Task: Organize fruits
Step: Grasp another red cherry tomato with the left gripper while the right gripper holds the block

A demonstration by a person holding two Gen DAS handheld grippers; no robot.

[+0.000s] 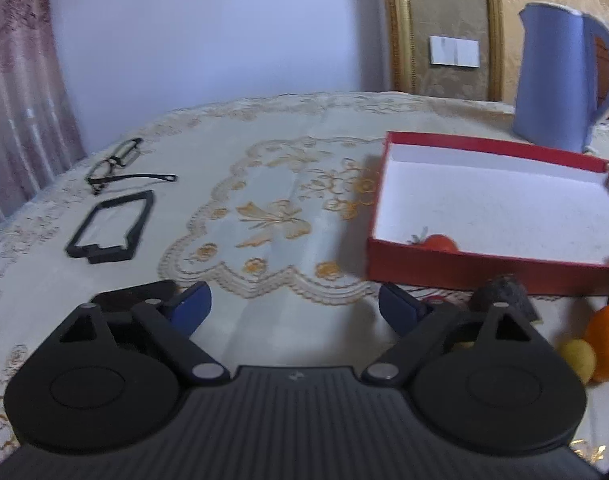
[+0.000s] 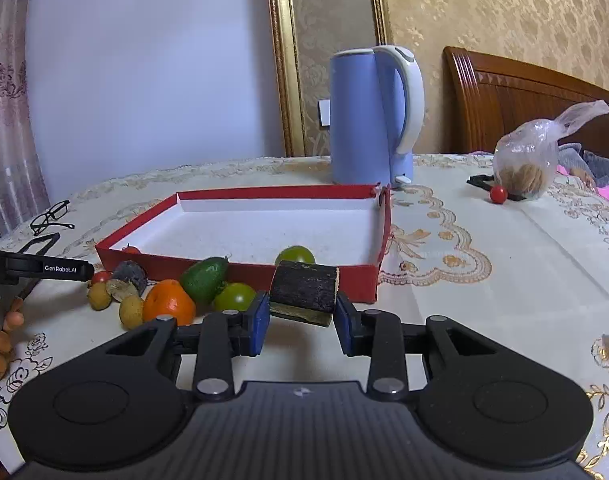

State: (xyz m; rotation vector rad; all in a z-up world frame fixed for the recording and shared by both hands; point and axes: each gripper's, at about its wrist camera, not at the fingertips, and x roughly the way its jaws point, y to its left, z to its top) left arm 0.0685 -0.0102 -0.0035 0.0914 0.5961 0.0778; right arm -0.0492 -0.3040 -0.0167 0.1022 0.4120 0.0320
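A red box with a white inside (image 2: 368, 236) (image 1: 456, 264) lies on the table. It holds a small red tomato (image 1: 438, 243) (image 2: 131, 249) and a green tomato (image 2: 295, 255). In front of it lie an avocado (image 2: 203, 278), an orange (image 2: 168, 302) (image 1: 606, 340), a green tomato (image 2: 235, 296), yellow longans (image 2: 130, 310) (image 1: 578, 358), a cherry tomato (image 2: 100, 277) and a dark piece (image 2: 130, 274) (image 1: 504, 292). My right gripper (image 2: 302, 320) has its pads on either side of a dark sugarcane piece (image 2: 304, 292). My left gripper (image 1: 294, 308) is open and empty, left of the box.
A blue kettle (image 2: 368, 120) (image 1: 560, 76) stands behind the box. Glasses (image 1: 116, 164) and a black frame (image 1: 108, 226) lie at the left. A plastic bag (image 2: 528, 160) and a cherry tomato (image 2: 497, 194) are at the far right. The table edge curves behind.
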